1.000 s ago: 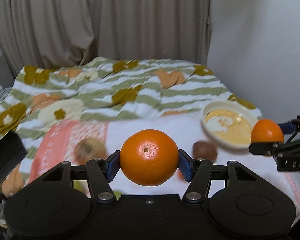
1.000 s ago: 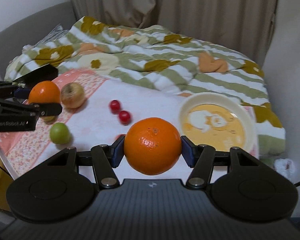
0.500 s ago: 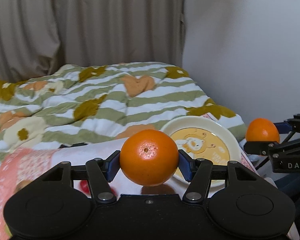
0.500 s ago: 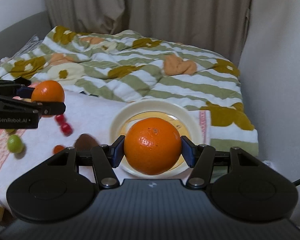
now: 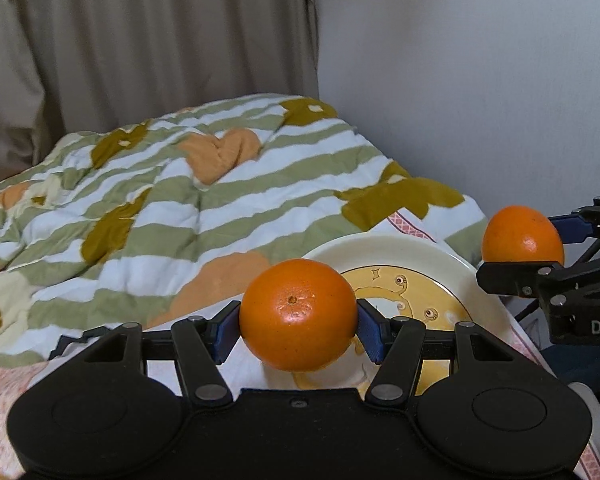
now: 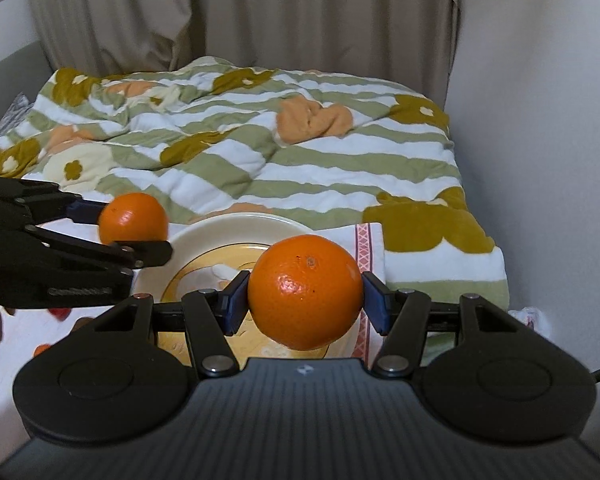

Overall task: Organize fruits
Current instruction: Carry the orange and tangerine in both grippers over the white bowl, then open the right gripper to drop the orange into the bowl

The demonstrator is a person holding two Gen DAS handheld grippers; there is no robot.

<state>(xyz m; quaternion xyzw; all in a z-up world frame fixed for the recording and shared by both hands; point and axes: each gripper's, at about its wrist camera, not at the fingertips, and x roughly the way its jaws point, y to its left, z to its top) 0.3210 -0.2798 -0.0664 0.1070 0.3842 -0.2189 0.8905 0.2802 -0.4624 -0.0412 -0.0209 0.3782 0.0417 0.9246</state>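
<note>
1. Both pairs of tongs have swung across the bed toward the wall side since a second ago; the apple and green fruit they hung over then are out of view now, and the plate [image 6: 204, 236] sits right under them.
2. The left tongs [image 5: 298, 322] are clenched on an orange [image 5: 298, 316], blue pads pressed to either side of it, holding it in the air over the near left rim of the plate.
3. The right tongs [image 6: 305, 305] grip a second orange [image 6: 305, 292] the same way, held off the surface above the right part of the plate.
4. From the right-hand camera the left tongs show at the left with their orange above the plate's left rim; from the left-hand camera the right tongs show at the far right, their orange just past the plate's right rim.
5. The plate is cream with a yellow cartoon centre and lies on a white cloth [image 6: 370, 236] with a pink patterned edge.
6. Behind it lies a rumpled quilt [image 5: 172, 200], green and white striped with orange and mustard shapes.
7. Beige curtains [image 6: 300, 16] hang at the back, and a pale wall [image 5: 480, 80] runs along the right.
8. A few small red fruits [image 6: 60, 312] peek out under the left tongs, blurred.
</note>
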